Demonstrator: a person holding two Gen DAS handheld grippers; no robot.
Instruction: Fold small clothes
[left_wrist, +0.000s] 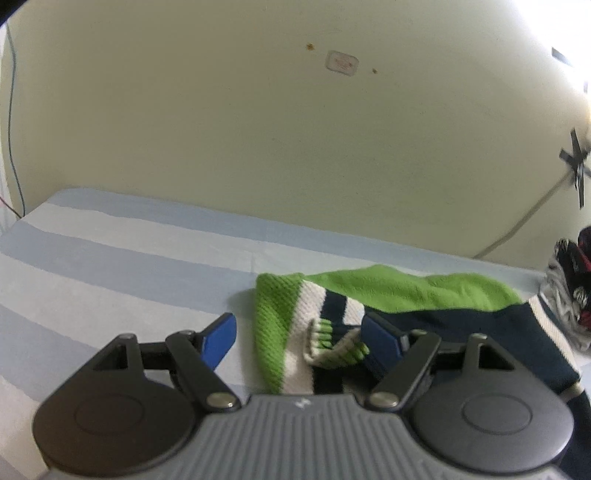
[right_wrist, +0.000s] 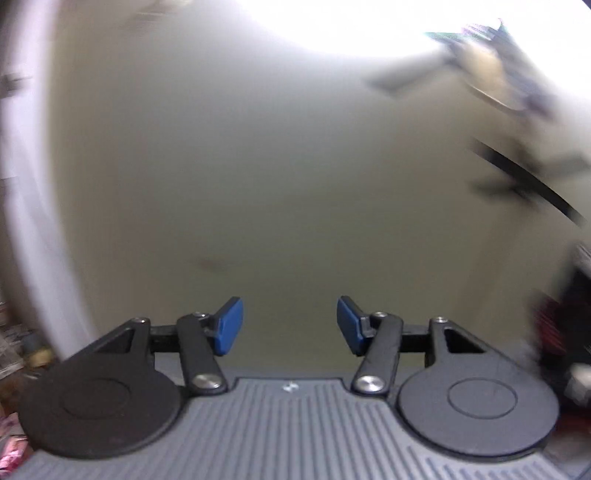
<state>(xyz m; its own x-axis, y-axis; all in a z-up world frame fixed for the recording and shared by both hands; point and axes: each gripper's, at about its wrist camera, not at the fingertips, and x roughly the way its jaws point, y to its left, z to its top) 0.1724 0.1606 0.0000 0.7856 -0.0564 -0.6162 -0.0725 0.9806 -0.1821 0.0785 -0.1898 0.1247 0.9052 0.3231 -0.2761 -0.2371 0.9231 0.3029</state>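
Left tool (left_wrist: 301, 341) open astride sock (left_wrist: 369, 321).

Cream wall (left_wrist: 258, 129) behind striped bedsheet (left_wrist: 110, 258)

no readable text, wall plate (left_wrist: 342, 64) markings blurred

striped sheet (left_wrist: 110, 251) | cream wall (left_wrist: 221, 129) | wall plate (left_wrist: 342, 62) | cable (left_wrist: 517, 225)
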